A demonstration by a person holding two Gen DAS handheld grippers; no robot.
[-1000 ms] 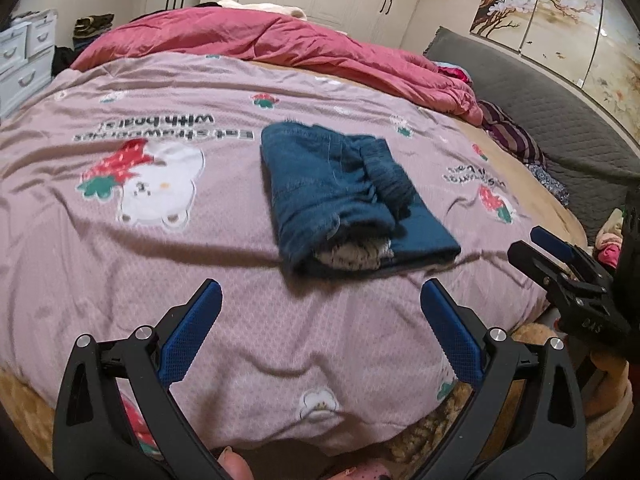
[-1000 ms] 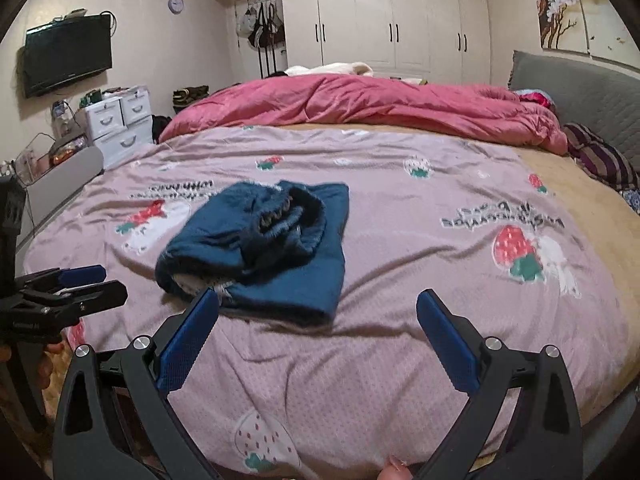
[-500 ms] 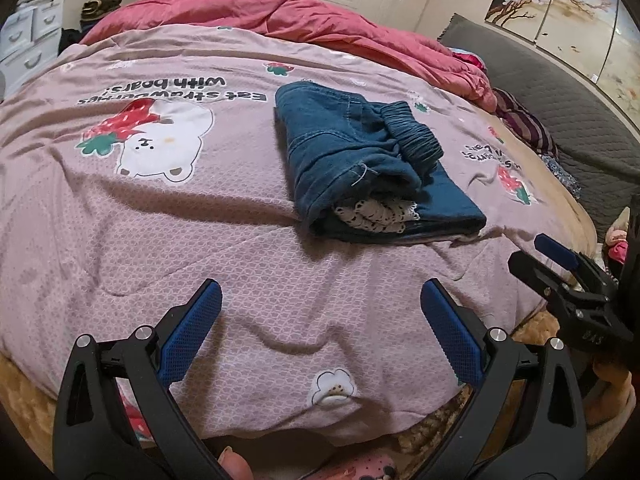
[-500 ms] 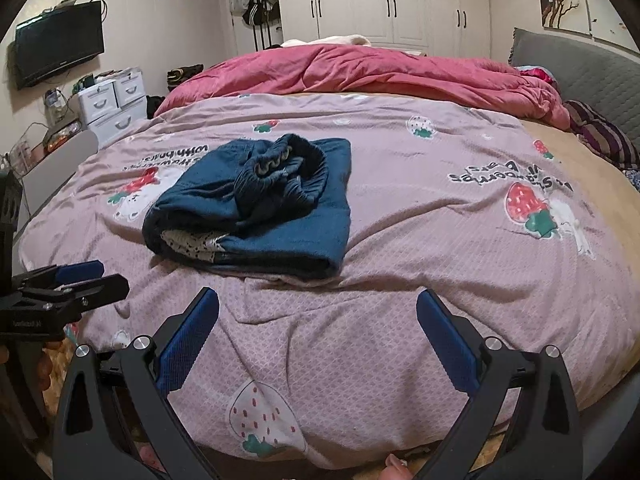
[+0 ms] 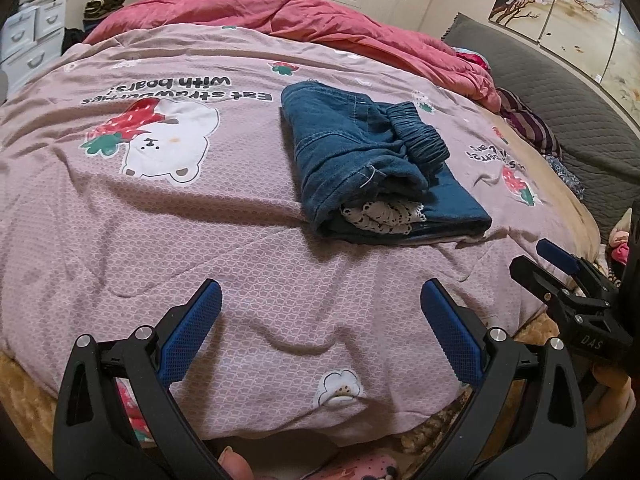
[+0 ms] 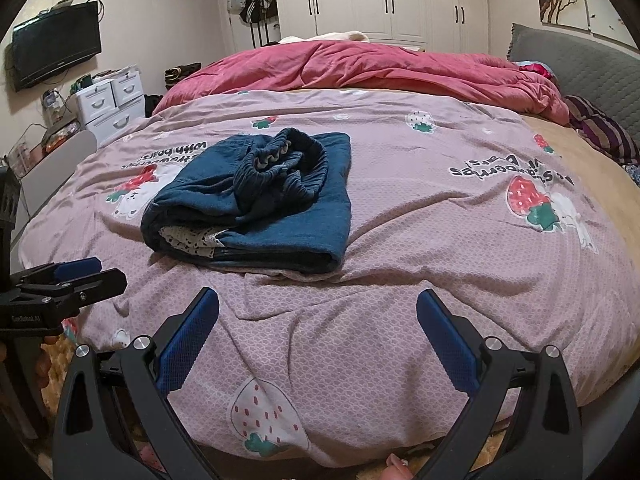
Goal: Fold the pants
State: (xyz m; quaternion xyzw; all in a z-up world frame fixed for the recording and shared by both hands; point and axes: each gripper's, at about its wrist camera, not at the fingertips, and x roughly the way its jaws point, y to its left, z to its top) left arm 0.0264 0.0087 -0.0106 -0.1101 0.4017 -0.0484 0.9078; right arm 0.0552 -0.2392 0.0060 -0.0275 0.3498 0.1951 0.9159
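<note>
The blue pants (image 5: 368, 160) lie folded in a thick bundle on the pink strawberry bedspread (image 5: 160, 208), with a white lace lining showing at the near end. They also show in the right wrist view (image 6: 260, 200). My left gripper (image 5: 320, 312) is open and empty, over the bedspread in front of the bundle. My right gripper (image 6: 318, 320) is open and empty, also short of the pants. Each gripper shows at the edge of the other's view: the right one (image 5: 560, 268) and the left one (image 6: 68, 276).
A crumpled red duvet (image 6: 360, 68) lies across the far side of the bed. A grey headboard (image 5: 560, 92) and striped cloth (image 6: 604, 132) are at the right. White drawers (image 6: 112, 100) and a wall TV (image 6: 56, 44) stand at the left.
Both grippers have moved closer to the bed and lower, so the folded pants look larger. Both stay open and empty. The pants have not moved.
</note>
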